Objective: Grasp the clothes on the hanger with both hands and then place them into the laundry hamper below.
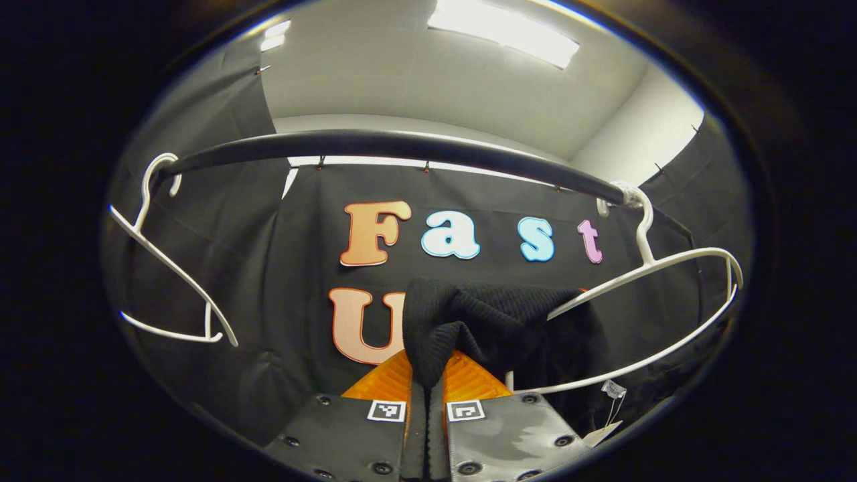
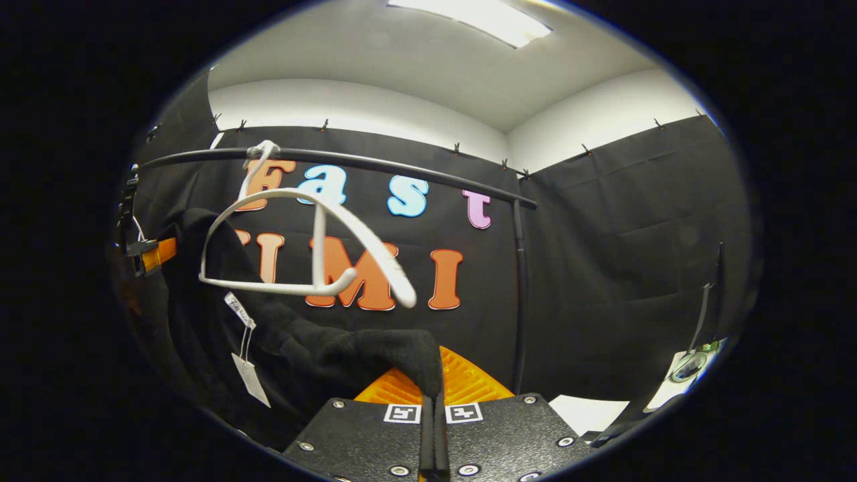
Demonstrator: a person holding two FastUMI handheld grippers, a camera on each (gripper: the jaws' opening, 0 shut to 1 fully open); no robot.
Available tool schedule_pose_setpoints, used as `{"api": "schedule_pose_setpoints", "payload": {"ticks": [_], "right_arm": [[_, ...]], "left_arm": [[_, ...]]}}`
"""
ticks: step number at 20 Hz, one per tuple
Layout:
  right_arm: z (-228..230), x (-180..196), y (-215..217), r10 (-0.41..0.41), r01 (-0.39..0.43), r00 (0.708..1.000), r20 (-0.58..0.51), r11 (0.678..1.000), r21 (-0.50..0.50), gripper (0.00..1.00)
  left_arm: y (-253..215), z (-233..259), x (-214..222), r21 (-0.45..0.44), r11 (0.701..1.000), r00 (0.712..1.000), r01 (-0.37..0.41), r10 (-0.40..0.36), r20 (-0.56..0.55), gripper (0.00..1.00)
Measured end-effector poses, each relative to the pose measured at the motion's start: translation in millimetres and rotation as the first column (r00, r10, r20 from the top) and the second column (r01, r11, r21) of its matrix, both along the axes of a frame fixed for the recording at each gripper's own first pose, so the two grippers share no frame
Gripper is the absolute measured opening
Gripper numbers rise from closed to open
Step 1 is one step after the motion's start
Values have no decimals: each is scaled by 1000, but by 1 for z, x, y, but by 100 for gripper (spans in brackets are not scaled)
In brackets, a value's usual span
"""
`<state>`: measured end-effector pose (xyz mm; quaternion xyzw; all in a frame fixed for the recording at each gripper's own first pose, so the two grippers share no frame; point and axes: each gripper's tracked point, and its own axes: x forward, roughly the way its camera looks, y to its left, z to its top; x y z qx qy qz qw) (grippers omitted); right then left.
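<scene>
A black knit garment (image 1: 495,321) is pinched at one shoulder between the fingers of my left gripper (image 1: 427,385), which is shut on it. In the right gripper view the same black garment (image 2: 375,355) is clamped at its other shoulder by my right gripper (image 2: 434,388), also shut. The white hanger (image 1: 669,268) hangs from the black rail (image 1: 402,147) at the right, its arm bare above the cloth. In the right gripper view the white hanger (image 2: 315,241) dangles from the rail (image 2: 375,164), free of the garment, and a paper tag (image 2: 249,375) hangs from the cloth. My left gripper (image 2: 150,254) shows at the left edge.
A second empty white hanger (image 1: 167,268) hangs at the left end of the rail. The rail's upright post (image 2: 519,294) stands right of centre. A white sheet (image 2: 589,412) and a small round object (image 2: 689,365) lie low at the right.
</scene>
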<state>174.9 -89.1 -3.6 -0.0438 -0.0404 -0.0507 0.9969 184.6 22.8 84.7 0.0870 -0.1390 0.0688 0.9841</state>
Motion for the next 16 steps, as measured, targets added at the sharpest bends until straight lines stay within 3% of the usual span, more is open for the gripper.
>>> {"api": "schedule_pose_setpoints", "payload": {"ticks": [2,4,6,16], "right_arm": [[-10,-2,15,25,-25,1000,-7,1000,12,0],[-23,-2,29,49,-48,999,-24,999,19,4],[-32,0,41,78,-76,996,-40,996,39,0],[-66,-10,80,148,-141,985,-89,986,89,0]], "left_arm": [[7,-1,6,-10,1000,1000,-17,17,0,12],[15,3,9,-3,999,999,-42,42,9,9],[28,8,15,14,997,997,-77,77,25,8],[65,-29,19,4,991,989,-137,137,-53,9]]}}
